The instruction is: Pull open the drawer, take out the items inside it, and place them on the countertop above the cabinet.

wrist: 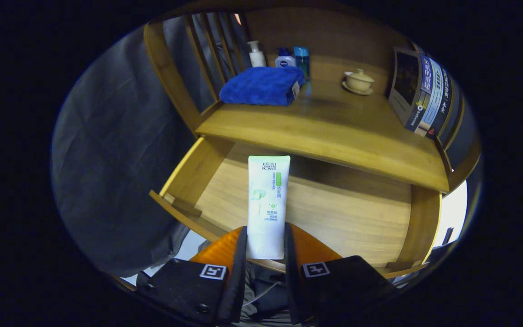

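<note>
wooden countertop [334,127], blue towel [261,86], lidded cup [358,81], books [425,97]

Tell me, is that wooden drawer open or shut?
Open: the drawer is pulled out below the countertop, its floor exposed. The gripper jaws clamp a white tube above it.

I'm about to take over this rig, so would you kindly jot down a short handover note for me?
Gripper: shut on the white tube, held upright between both fingers above the open drawer.
Done: drawer pulled open; tube lifted out. No other item shows on the visible drawer floor.
Left: set the tube on the countertop, probably on the bare wood ahead of the blue towel and lidded cup; then check the drawer's hidden back part.
</note>
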`<state>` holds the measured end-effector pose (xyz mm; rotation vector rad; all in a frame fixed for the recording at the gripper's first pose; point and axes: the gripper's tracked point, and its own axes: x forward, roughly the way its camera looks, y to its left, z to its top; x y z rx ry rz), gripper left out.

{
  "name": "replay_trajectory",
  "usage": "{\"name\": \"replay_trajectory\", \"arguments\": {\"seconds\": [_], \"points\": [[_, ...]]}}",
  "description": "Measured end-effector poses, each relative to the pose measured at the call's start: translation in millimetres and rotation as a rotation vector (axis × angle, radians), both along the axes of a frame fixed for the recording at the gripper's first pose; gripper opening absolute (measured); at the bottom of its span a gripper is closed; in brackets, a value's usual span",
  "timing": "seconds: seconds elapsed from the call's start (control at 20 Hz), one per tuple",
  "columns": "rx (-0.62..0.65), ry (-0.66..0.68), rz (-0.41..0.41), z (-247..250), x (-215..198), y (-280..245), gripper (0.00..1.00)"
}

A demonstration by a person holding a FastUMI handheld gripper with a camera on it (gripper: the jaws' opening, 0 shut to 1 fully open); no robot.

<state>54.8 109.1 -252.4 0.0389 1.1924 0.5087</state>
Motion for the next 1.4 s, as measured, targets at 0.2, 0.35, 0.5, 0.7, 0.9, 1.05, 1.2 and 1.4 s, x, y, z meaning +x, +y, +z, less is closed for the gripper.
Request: {"name": "replay_trajectory", "arguments": {"seconds": [0.2,0.35,0.5,0.7,0.9,1.05,1.2,1.4], "points": [[0.006,-0.13,-0.114,29.8,53.2,-12.5,0.47],[-0.05,-0.23,-0.235,34.0,107.4,-39.1,0.47],[-0.15,-0.282,-0.324,12.8,153.5,-70.6,0.47],[-0.215,-0.321,-0.368,-23.9,181.8,-80.8,0.47],[-0.186,-0.324,-0.381,-35.2,191.0,-73.0,0.47],[-0.17,-0.316,-0.378,-45.4,189.7,-68.0,0.47],[-0.154,-0.301,-0.38,-56.3,186.6,-66.4,0.47],[-0.171,-0.329,-0.378,-56.5,189.7,-70.0,0.52]]}}
